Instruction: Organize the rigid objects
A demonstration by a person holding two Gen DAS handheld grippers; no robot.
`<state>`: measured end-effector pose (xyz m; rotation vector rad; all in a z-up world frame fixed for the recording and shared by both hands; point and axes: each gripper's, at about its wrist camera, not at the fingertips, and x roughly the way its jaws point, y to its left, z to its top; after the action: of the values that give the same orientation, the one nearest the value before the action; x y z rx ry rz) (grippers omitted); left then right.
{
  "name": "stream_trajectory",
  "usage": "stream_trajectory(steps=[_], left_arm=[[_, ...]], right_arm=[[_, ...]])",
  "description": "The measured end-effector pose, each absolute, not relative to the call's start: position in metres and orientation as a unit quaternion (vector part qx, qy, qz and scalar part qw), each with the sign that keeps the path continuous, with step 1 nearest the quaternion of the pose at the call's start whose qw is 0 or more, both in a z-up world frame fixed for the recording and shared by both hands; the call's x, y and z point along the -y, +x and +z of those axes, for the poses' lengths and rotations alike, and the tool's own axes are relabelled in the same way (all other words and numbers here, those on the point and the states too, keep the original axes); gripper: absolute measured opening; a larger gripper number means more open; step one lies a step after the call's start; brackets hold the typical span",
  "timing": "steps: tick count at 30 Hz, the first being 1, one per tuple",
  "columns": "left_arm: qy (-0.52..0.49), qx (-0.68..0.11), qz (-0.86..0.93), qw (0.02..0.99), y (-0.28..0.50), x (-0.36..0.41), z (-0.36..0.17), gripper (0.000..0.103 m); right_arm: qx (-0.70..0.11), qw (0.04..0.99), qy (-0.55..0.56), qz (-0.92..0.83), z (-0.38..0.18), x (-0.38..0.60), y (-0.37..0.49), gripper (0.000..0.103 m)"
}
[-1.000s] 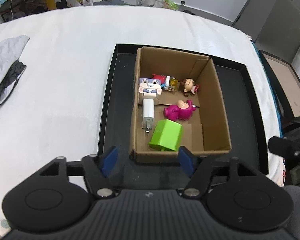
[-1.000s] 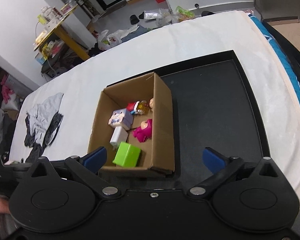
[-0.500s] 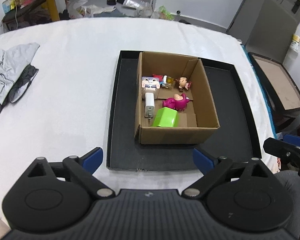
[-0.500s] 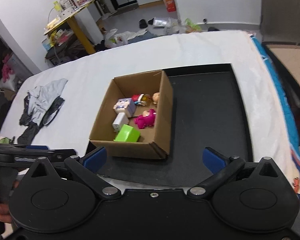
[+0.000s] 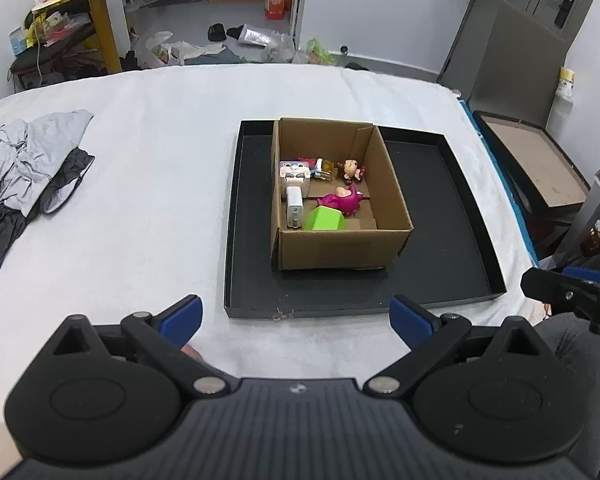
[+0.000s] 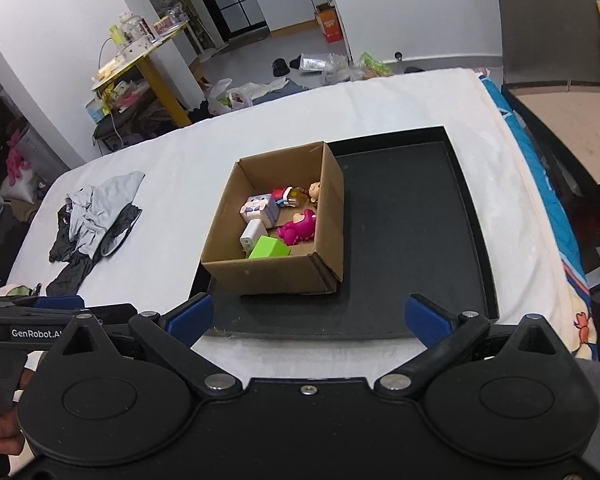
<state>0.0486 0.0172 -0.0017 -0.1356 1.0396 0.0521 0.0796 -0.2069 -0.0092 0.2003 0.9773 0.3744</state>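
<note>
Both tools, left tool (image 5: pixel 296 318) and right tool (image 6: pixel 308 316), gape empty at bottom of frame, left's jaws opening; toys apparently all sit in the cardboard box (image 5: pixel 340 248) at centre, so sorting looks finished.

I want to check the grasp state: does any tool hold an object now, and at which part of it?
Nothing is held. The left tool is opening with nothing between its pads, and the right tool stands open and empty. The toys lie in the cardboard box.
</note>
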Motion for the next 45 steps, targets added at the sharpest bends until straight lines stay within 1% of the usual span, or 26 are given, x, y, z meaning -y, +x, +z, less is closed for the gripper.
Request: stream_trajectory(steps=[7, 16, 27, 45], left_arm=[[-0.072, -0.485, 0.030, 0.871, 0.020, -0.009, 0.009, 0.099], [-0.069, -0.465, 0.027, 0.882, -0.008, -0.003, 0.022, 0.100], [-0.065, -0.464, 0.026, 0.883, -0.032, 0.000, 0.019, 0.100], [-0.060, -0.466, 0.026, 0.883, -0.041, 0.004, 0.018, 0.100]], right_arm=[[-0.457, 0.866, 0.099, 0.176, 0.000, 0.210, 0.058, 0.103], [-0.447, 0.872, 0.075, 0.186, 0.012, 0.206, 0.032, 0.103], [-0.438, 0.875, 0.074, 0.193, 0.015, 0.206, 0.007, 0.103], [-0.438, 0.871, 0.086, 0.206, 0.013, 0.208, -0.005, 0.103]])
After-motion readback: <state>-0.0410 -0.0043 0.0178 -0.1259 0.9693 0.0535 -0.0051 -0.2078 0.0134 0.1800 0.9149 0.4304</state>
